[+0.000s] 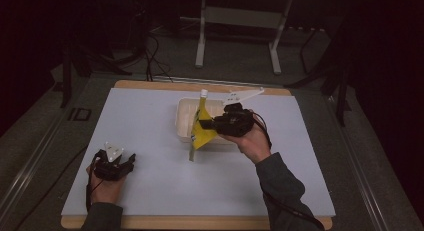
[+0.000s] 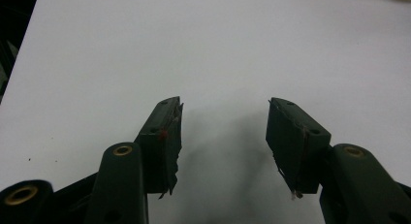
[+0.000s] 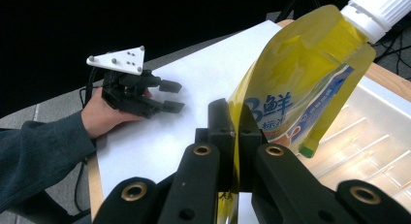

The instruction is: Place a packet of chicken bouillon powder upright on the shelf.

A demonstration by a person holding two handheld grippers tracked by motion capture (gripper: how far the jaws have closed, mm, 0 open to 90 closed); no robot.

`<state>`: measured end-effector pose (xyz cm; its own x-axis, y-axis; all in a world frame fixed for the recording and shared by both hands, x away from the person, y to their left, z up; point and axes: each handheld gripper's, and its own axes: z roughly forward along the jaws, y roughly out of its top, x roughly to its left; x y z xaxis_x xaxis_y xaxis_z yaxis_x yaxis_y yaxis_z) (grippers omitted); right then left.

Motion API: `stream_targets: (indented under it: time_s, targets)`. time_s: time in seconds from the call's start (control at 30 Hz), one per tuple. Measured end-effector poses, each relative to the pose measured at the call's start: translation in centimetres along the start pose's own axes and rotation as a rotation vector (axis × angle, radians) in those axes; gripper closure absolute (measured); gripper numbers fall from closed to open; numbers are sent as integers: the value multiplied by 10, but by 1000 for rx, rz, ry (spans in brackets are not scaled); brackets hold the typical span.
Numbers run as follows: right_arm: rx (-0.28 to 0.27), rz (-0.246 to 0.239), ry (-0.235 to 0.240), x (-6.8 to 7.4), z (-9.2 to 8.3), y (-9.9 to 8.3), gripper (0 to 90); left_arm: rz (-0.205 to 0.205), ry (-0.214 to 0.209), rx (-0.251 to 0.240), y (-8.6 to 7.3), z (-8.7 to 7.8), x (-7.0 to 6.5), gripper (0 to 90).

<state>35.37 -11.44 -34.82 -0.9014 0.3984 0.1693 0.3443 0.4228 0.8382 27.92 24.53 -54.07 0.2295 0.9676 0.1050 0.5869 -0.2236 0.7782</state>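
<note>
A yellow pouch (image 1: 202, 125) with a white cap (image 3: 380, 9) is pinched by its edge between the clenched jaws of the right gripper (image 1: 206, 124) and is held upright over the near left part of a clear tray (image 1: 184, 111) on the white table (image 1: 150, 121). The left gripper (image 1: 131, 160) is rested on the table at its near left, well apart from the pouch, with its jaws spread and nothing between them.

Yellow pouch (image 3: 295, 83), white cap (image 3: 380, 8)
</note>
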Motion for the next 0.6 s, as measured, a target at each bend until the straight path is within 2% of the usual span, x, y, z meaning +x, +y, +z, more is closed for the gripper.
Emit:
stream_targets:
  time_s: [0.27,0.6]
  targets:
    - [-5,-6,-3,-2,2,5,900,-1,1,-2,0,0,0,465]
    - [-3,-16,-30,-7,6,13,900,0,-1,-3,0,0,0,465]
